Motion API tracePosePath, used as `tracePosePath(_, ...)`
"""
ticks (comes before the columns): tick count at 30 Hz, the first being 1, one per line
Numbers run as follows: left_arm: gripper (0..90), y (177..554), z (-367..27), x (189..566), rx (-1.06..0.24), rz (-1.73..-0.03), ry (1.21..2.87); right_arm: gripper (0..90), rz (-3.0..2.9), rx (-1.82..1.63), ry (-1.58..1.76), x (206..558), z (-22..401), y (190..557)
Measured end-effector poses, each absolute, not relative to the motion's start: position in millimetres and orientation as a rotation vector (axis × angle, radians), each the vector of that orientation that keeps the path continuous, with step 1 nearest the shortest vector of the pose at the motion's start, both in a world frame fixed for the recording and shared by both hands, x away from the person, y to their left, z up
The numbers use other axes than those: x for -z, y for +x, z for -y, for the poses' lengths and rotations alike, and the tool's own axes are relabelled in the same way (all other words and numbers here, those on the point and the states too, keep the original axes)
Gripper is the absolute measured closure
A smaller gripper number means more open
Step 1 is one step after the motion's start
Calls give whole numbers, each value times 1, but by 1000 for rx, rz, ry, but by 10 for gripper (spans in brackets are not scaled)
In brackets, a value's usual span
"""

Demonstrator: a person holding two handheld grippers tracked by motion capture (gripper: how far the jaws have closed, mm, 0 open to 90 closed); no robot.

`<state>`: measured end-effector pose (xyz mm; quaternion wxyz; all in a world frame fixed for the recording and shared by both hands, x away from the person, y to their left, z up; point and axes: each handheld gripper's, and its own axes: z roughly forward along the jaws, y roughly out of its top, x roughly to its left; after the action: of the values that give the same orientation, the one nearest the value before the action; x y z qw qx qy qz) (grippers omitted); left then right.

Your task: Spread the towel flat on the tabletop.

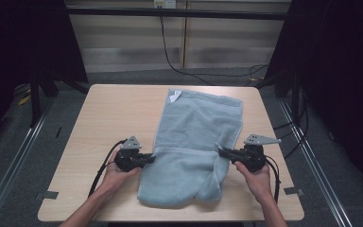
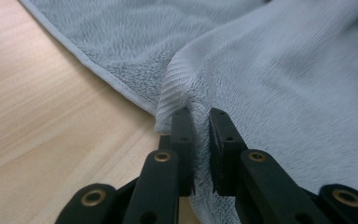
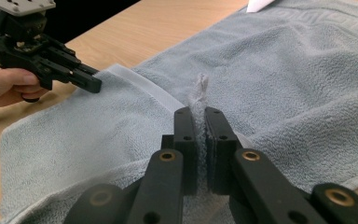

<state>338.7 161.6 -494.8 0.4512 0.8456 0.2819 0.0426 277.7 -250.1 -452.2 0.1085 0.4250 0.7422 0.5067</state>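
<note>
While the pale grey-blue terry towel point(image 1: 196, 142) lies lengthwise down the middle of the light wooden table point(image 1: 108, 118), its near end is folded back over itself, so a doubled layer sits closest to me and a single layer runs on to the far edge. A small white label point(image 1: 172, 97) shows at the far left corner of the towel.

At the left edge of the fold my left gripper point(image 1: 147, 159) has its black jaws pressed together on the hem; in the left gripper view a ribbed strip of cloth bunches up just above the jaw tips point(image 2: 200, 122), and the tabletop shows bare to the left of them. My left hand point(image 1: 118, 176) wraps the gripper body from below, forearm coming in from the bottom edge, and a black cable point(image 1: 101, 168) loops off beside the wrist.

At the right edge my right gripper point(image 1: 224, 152) likewise pinches the towel, with a thin tuft of pile standing up between its closed jaws in the right gripper view point(image 3: 199, 122). My right hand point(image 1: 255, 179) holds that gripper level, pointing inward toward the other.

How much cloth sits between either pair of jaws I cannot tell, since the jaws hide it. Both forearms are cut off by the bottom of the high view.
</note>
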Motion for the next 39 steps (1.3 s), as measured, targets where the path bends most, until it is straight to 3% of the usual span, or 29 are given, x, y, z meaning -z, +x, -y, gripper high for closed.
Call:
tracePosePath(14, 808, 326, -177, 467, -94, -645, 1961, 848, -2155, -1541, 1235, 446, 251, 275)
tracePosePath(19, 843, 323, -181, 453, -56, -620, 1919, 848, -2151, -1557, 1224, 441, 251, 273)
tracePosePath(34, 851, 286, -217, 355, -191, -471, 1655, 849, -1973, -1743, 978, 351, 258, 239)
tracePosePath(39, 852, 277, -226, 352, -180, -458, 1644, 849, -1905, -1815, 916, 334, 265, 227)
